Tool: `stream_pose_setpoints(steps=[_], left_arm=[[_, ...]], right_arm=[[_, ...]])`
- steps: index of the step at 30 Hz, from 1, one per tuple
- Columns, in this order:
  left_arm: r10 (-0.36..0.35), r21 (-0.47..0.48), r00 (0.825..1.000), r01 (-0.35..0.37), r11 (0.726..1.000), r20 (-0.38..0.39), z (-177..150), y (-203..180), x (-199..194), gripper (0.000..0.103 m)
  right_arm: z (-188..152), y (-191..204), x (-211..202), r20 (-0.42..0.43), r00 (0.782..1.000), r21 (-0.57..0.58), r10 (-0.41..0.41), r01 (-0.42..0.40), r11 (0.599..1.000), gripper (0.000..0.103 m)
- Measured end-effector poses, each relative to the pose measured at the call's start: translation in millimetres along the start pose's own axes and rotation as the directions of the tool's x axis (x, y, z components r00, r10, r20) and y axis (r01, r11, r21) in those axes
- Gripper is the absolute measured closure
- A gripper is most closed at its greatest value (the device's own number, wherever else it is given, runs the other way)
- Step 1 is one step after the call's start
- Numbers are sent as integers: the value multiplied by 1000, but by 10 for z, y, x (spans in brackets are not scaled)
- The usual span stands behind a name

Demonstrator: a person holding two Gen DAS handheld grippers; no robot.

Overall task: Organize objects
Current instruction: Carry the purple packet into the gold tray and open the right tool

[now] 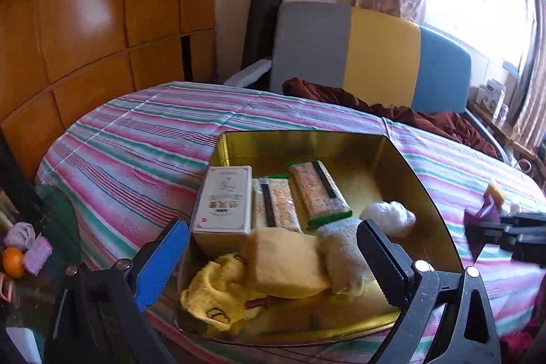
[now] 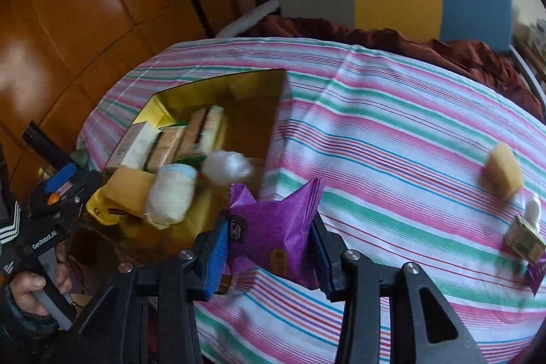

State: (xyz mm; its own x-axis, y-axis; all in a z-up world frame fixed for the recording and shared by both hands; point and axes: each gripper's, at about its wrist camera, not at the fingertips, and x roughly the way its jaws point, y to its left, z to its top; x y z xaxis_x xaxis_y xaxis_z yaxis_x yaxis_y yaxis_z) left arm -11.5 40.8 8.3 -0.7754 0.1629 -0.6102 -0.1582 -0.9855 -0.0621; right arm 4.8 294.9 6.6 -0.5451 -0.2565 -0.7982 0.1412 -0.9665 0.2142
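A gold tin box (image 1: 421,190) sits on the striped cloth; it also shows in the right wrist view (image 2: 273,132). Inside lie a white carton (image 1: 223,202), two cracker packs (image 1: 319,190), a yellow sponge (image 1: 285,261), a rolled grey sock (image 1: 344,256), a yellow cloth (image 1: 215,290) and a white ball (image 1: 389,217). My left gripper (image 1: 269,256) is open and empty over the box's near end. My right gripper (image 2: 269,246) is shut on a purple snack packet (image 2: 273,227), held above the cloth beside the box; the packet also shows in the left wrist view (image 1: 484,217).
On the cloth at the right lie a yellow sponge (image 2: 503,171), a small white ball (image 2: 532,208) and a small gold box (image 2: 525,239). A brown cloth (image 1: 392,108) lies at the table's far edge before a grey, yellow and blue chair back (image 1: 375,46). Wooden cabinets (image 1: 85,23) stand left.
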Motion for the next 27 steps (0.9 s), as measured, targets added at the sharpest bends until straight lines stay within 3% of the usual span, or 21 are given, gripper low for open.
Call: stream_pose_setpoints(steps=[9,18,22,27], left_arm=[[6,-76,1000,-5,997,13,56,250,14,2],[-29,-20,999,29,999,-13,13,124,51,2],[-37,6,999,37,999,-21,-15,52,52,1],[-37,22,999,38,999,-22,-23,2,49,1]], right_arm=[[-36,600,432,-101,994,-195,-48,28,980,58],[-149,669,603,-154,985,-213,-72,38,976,48],[-157,656,546,-134,989,-206,-58,29,978,21],[-117,611,387,-83,996,-187,-43,27,982,18]])
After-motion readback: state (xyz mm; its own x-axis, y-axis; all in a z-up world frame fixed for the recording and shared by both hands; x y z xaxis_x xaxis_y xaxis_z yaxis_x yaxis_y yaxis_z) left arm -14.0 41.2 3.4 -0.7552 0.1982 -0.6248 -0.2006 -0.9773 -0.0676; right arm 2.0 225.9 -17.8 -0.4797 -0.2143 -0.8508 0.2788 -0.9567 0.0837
